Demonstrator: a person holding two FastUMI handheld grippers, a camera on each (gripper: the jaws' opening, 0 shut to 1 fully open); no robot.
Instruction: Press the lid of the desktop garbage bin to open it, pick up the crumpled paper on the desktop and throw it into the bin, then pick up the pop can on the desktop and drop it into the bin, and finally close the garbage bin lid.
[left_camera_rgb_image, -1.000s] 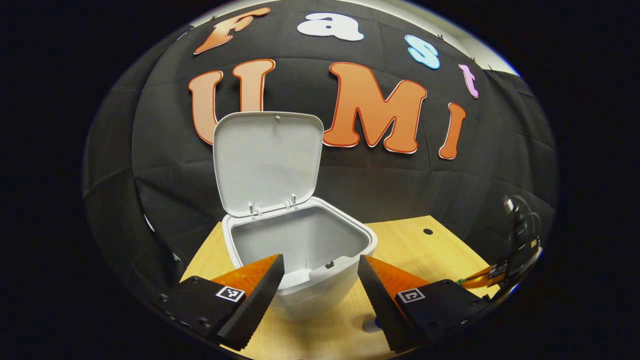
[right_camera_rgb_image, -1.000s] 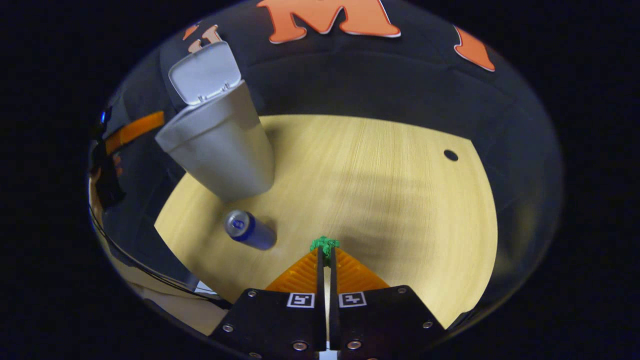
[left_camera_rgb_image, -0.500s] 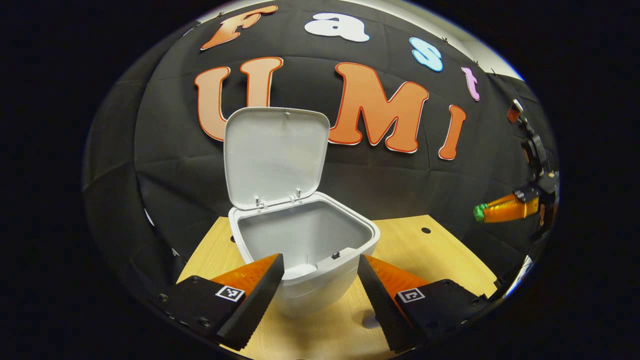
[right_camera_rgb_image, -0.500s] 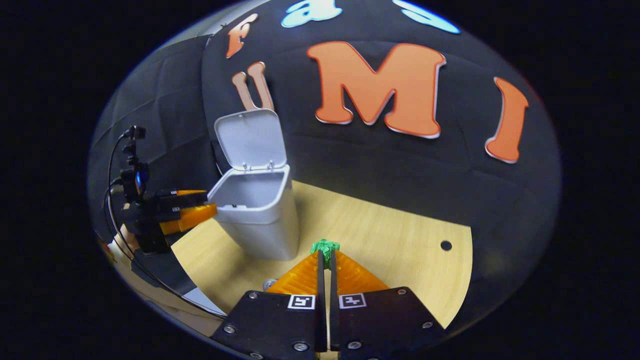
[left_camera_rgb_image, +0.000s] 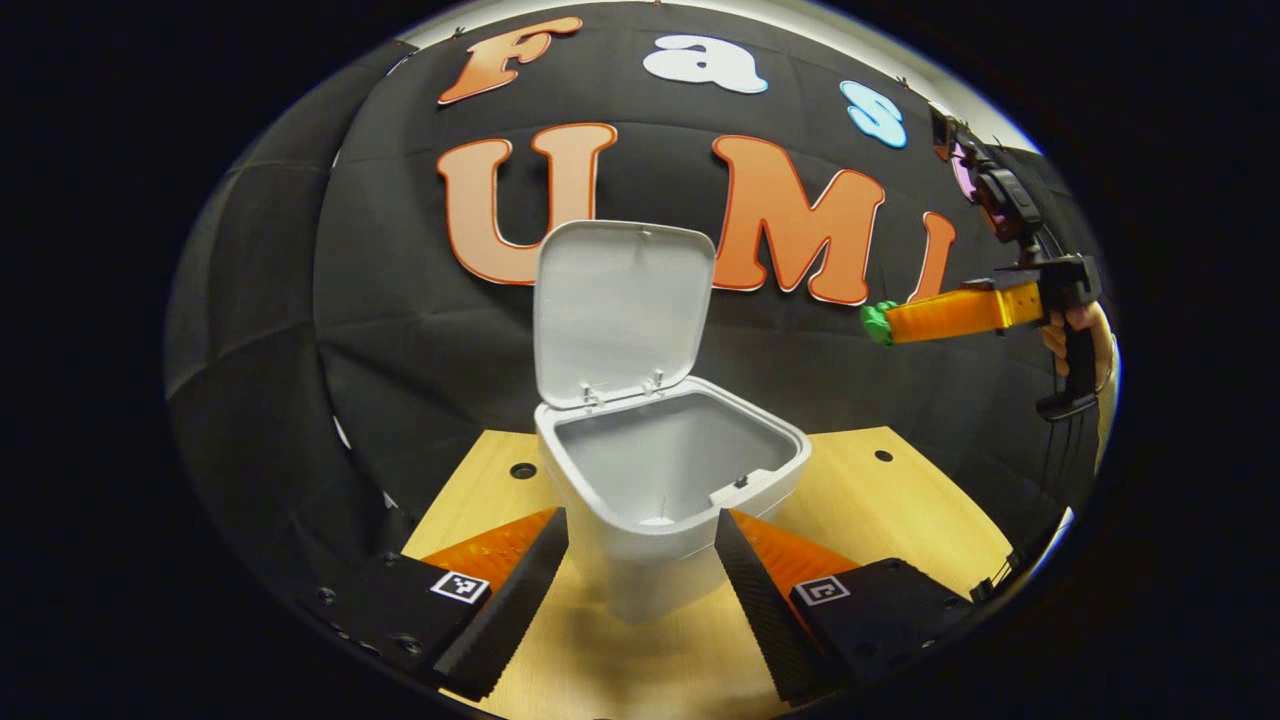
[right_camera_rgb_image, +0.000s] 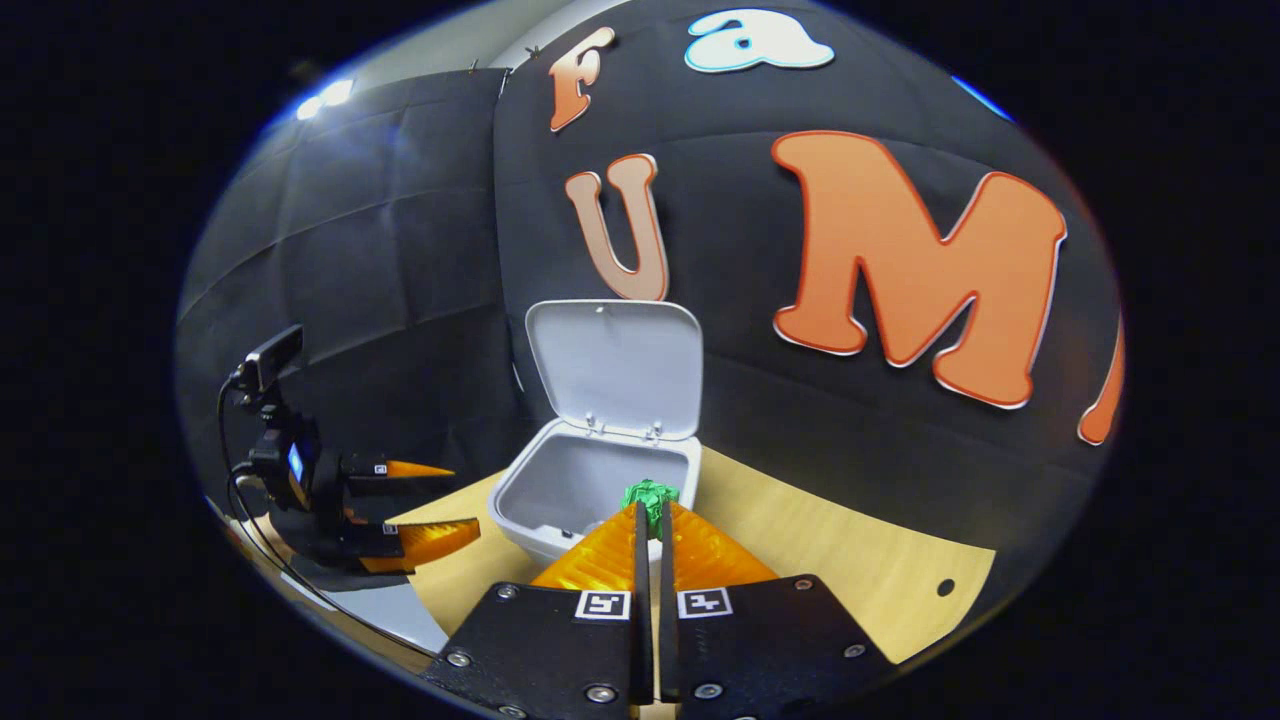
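Crumpled paper (right_camera_rgb_image: 650, 494) pinched in right hand-held gripper (right_camera_rgb_image: 650, 512), bin (right_camera_rgb_image: 560, 500) open

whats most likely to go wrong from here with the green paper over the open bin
1. The crumpled paper is pinched only at the very tips of the right gripper, so it could slip out early and land on the desktop.
2. In the left gripper view the paper sits off to the side of the bin opening; releasing now would probably miss.
3. The upright lid could be bumped on the approach.
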